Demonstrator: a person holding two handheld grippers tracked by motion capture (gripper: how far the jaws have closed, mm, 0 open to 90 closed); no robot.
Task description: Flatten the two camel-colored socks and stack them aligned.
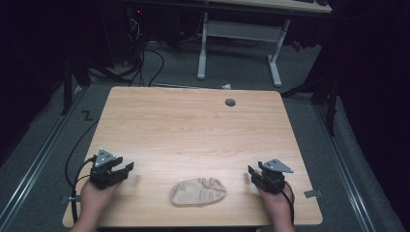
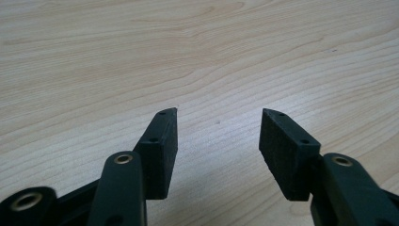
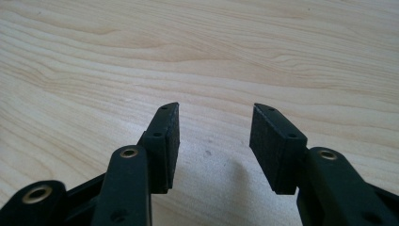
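Grippers are being held with jaws spread and empty, left gripper (image 1: 126, 168) and right gripper (image 1: 252, 172) flanking a crumpled beige cloth (image 1: 198, 191) lying on the table (image 1: 193, 125), seemingly readied for grasping.

Before me lies a pale wooden table (image 1: 193, 125) with a beige sock (image 1: 198, 191) crumpled near its near edge and a grey round cap (image 1: 230, 102) near its far edge, and beyond it a white desk frame (image 1: 239, 43) and cables (image 1: 145, 53) on grey floor (image 1: 300, 125).
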